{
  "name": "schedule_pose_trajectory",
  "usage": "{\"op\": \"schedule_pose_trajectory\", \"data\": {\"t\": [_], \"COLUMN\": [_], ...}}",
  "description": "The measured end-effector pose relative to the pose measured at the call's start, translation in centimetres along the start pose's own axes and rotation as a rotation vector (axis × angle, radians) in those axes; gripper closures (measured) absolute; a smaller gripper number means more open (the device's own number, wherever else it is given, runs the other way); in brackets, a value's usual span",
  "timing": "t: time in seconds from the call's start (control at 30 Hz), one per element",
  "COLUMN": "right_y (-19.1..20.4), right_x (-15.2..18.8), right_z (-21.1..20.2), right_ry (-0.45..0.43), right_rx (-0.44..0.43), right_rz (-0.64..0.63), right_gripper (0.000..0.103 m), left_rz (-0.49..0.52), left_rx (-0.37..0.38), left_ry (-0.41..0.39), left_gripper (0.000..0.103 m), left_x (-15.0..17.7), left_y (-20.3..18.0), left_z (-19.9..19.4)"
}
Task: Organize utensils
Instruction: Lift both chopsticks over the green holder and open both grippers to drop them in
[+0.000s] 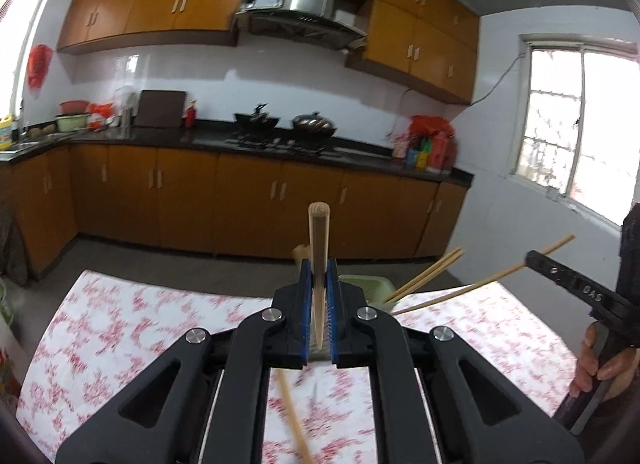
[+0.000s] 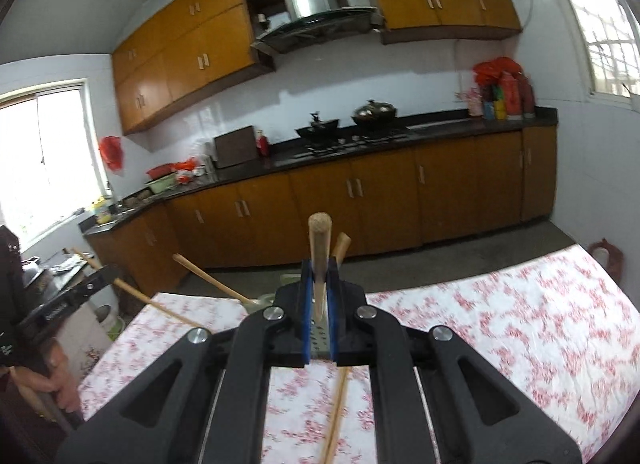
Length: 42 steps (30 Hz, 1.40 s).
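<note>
Chopsticks of pale bamboo are the items under handling. The left chopstick is clamped between the blue pads of the left gripper. The jaws are drawn fully together on its shaft, with the thick butt end projecting forward. The right chopstick is held the same way by the right gripper, whose jaws are likewise closed tight on it. Both sticks are carried clear of the floral tablecloth.

Handling is judged as follows. Each stick is light, stiff and slender, with a smooth rounded surface that could swivel or slide in a pinch grip. It is not judged fragile. A hold near the mid-shaft, across the thicker half, is judged the most secure.

One container is noted: a green holder standing on the cloth just beyond the left gripper and largely hidden by it. Two stored chopsticks lean out of it towards the right. Its interior cannot be inspected from either view.

A loose chopstick is recorded lying on the cloth beneath the left gripper. One is seen likewise beneath the right gripper. Whether these are the same stick cannot be told.
</note>
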State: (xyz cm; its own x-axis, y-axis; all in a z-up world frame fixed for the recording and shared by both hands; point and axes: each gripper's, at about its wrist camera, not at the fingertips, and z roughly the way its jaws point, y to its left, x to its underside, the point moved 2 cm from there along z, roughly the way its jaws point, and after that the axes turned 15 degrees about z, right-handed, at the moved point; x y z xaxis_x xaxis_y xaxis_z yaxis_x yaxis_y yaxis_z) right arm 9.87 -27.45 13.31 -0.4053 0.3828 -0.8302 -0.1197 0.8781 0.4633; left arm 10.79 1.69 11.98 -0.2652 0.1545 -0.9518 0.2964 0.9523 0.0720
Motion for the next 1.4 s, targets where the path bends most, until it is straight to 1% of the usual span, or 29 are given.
{"op": "schedule_pose_trajectory", "data": {"t": [0.07, 0.2, 0.3, 0.4, 0.5, 0.63, 0.9, 1.0, 1.1, 1.17, 1.27, 1.4], "right_y": [0.7, 2.0, 2.6, 2.7, 2.5, 2.1, 1.7, 1.6, 1.6, 1.5, 1.3, 0.3], "right_x": [-0.8, -2.1, -2.3, -2.2, -1.9, -1.4, -0.4, -0.2, -0.4, -0.8, -1.1, -0.9], "right_z": [-0.4, 0.5, 2.1, 4.1, 6.1, 8.4, 10.8, 11.0, 10.2, 9.5, 7.7, 5.3], "right_ry": [-0.012, -0.041, -0.029, 0.006, 0.049, 0.095, 0.140, 0.139, 0.114, 0.091, 0.046, 0.004], "right_rx": [-0.031, -0.039, -0.029, -0.012, 0.009, 0.030, 0.055, 0.065, 0.069, 0.067, 0.071, 0.100], "right_rz": [-0.003, -0.019, -0.033, -0.044, -0.041, -0.034, -0.025, -0.018, -0.011, -0.005, -0.006, -0.006], "right_gripper": [0.095, 0.095, 0.095, 0.095, 0.095, 0.095, 0.095, 0.093, 0.091, 0.091, 0.088, 0.085], "left_rz": [0.006, -0.013, -0.046, -0.057, -0.051, -0.034, -0.031, -0.040, -0.043, -0.051, -0.065, -0.078], "left_rx": [-0.001, -0.024, -0.053, -0.093, -0.100, -0.107, -0.097, -0.092, -0.095, -0.096, -0.097, -0.113], "left_ry": [-0.029, -0.083, -0.114, -0.138, -0.114, -0.064, 0.006, 0.029, 0.025, 0.018, 0.003, -0.012], "left_gripper": [0.096, 0.096, 0.096, 0.096, 0.096, 0.096, 0.096, 0.096, 0.095, 0.095, 0.095, 0.094], "left_x": [-1.0, -3.1, -4.2, -5.0, -4.9, -3.9, -1.5, -1.2, -1.2, -1.6, -2.0, -2.0], "left_y": [-0.4, -0.6, -0.4, -0.2, -0.6, -1.0, -0.6, -0.4, -0.1, 0.1, 0.5, 1.3], "left_z": [0.0, 0.9, 1.9, 3.0, 4.4, 6.3, 8.4, 8.6, 8.1, 7.8, 6.8, 4.9]}}
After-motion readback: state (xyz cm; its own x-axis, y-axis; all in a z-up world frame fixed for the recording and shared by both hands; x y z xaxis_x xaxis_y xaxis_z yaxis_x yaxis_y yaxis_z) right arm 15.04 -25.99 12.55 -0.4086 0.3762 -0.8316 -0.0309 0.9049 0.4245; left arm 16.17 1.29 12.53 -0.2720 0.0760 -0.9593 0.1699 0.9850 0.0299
